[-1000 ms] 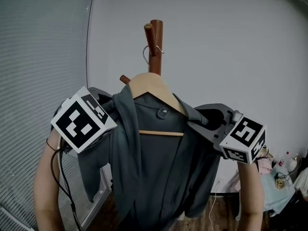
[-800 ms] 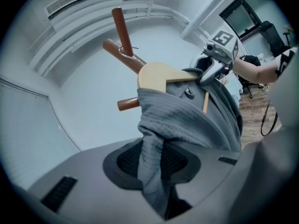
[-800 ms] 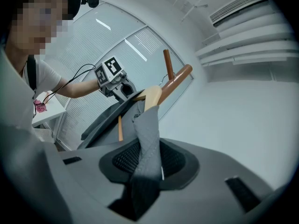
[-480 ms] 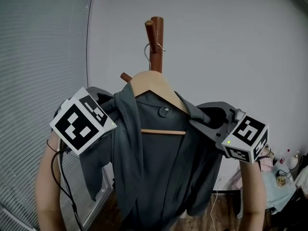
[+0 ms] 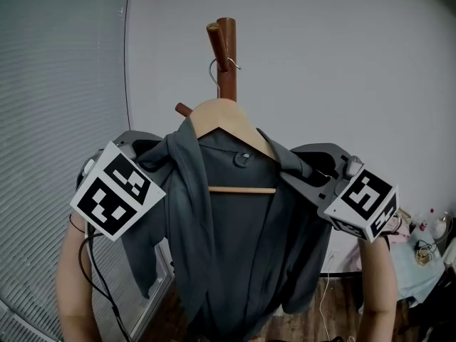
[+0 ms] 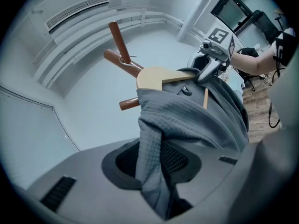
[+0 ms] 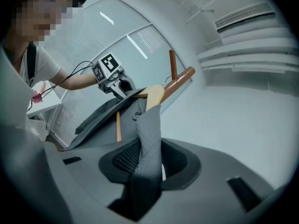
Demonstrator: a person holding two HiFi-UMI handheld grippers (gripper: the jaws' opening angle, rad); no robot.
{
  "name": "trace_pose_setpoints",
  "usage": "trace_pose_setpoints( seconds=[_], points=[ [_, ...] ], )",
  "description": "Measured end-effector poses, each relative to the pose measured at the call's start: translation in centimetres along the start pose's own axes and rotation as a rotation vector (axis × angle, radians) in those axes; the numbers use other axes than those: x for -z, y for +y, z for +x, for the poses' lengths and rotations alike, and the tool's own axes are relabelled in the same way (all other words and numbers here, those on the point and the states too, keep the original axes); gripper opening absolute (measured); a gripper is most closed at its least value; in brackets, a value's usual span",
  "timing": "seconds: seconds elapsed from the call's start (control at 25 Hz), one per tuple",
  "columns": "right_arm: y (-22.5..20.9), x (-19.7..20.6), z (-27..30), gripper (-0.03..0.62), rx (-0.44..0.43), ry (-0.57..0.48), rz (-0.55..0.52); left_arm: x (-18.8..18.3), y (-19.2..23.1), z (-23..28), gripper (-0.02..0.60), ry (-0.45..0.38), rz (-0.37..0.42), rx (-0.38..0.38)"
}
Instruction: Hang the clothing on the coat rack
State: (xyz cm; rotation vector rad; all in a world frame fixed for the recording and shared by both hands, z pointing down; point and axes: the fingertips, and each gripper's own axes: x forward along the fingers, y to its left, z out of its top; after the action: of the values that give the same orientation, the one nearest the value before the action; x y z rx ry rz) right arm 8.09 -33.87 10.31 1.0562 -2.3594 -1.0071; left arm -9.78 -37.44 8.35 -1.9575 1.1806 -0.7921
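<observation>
Clamped on a fold of the grey waffle-weave garment (image 5: 242,248) between the pads of the left gripper (image 6: 154,167) — jaws just been opening a little, with the cloth running down between them and touching both pads. Likewise pinching a narrow fold of the same cloth in the right gripper (image 7: 148,164), pads close on either side of it. Holding at the two shoulders, left gripper at the left one and right gripper at the right, roughly level and facing each other across the collar.

Draped over a pale wooden hanger (image 5: 221,116), front hanging open, crossbar (image 5: 242,189) showing in the gap, one button just below the collar. Hung by a wire hook (image 5: 214,70) on the coat rack (image 5: 227,55), caught where a slanted upper peg (image 5: 215,43) meets the brown post; another peg stub poking out left, just behind the hanger.

Far behind, a plain pale wall; to the left, slatted blinds (image 5: 43,120). Below the grippers, a bare left forearm (image 5: 71,283) with a black cable (image 5: 96,276) trailing along it, and a bare right forearm (image 5: 377,283). Low on the right, beside the wooden floor (image 5: 342,312) — a small table (image 5: 413,280) crowded with bits too small to tell
</observation>
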Motion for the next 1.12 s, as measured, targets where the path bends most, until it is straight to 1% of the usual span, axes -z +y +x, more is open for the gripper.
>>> trace_pose_setpoints(
  seconds=[0.16,0.32,0.4,0.52,0.6,0.8,0.92,1.12],
  points=[
    [0.2,0.1,0.0,0.132,0.015,0.049,-0.087,0.1,0.1,-0.4,0.124,-0.006,0.05,-0.039],
    [0.3,1.1,0.4,0.155,0.043,0.103,-0.131,0.4,-0.1,0.1,0.132,-0.002,0.09,-0.069],
    [0.3,1.1,0.6,0.166,0.049,0.105,-0.144,0.4,0.0,0.1,0.137,-0.008,0.104,-0.084],
    [-0.1,0.7,0.5,0.193,0.071,0.076,-0.159,0.6,0.3,0.0,0.146,-0.018,0.112,-0.111],
    [-0.2,0.6,0.4,0.195,0.091,0.085,-0.178,0.8,0.5,-0.2,0.156,-0.022,0.124,-0.133],
    [0.3,0.6,0.3,0.198,0.103,0.112,-0.203,0.9,1.0,-2.0,0.17,-0.059,0.122,-0.18],
    [0.3,0.5,0.2,0.198,0.128,0.148,-0.243,1.4,1.4,-2.8,0.173,-0.058,0.117,-0.213],
    [0.3,0.4,0.2,0.196,0.15,0.137,-0.265,2.3,1.6,-2.6,0.173,-0.069,0.091,-0.233]
  ],
)
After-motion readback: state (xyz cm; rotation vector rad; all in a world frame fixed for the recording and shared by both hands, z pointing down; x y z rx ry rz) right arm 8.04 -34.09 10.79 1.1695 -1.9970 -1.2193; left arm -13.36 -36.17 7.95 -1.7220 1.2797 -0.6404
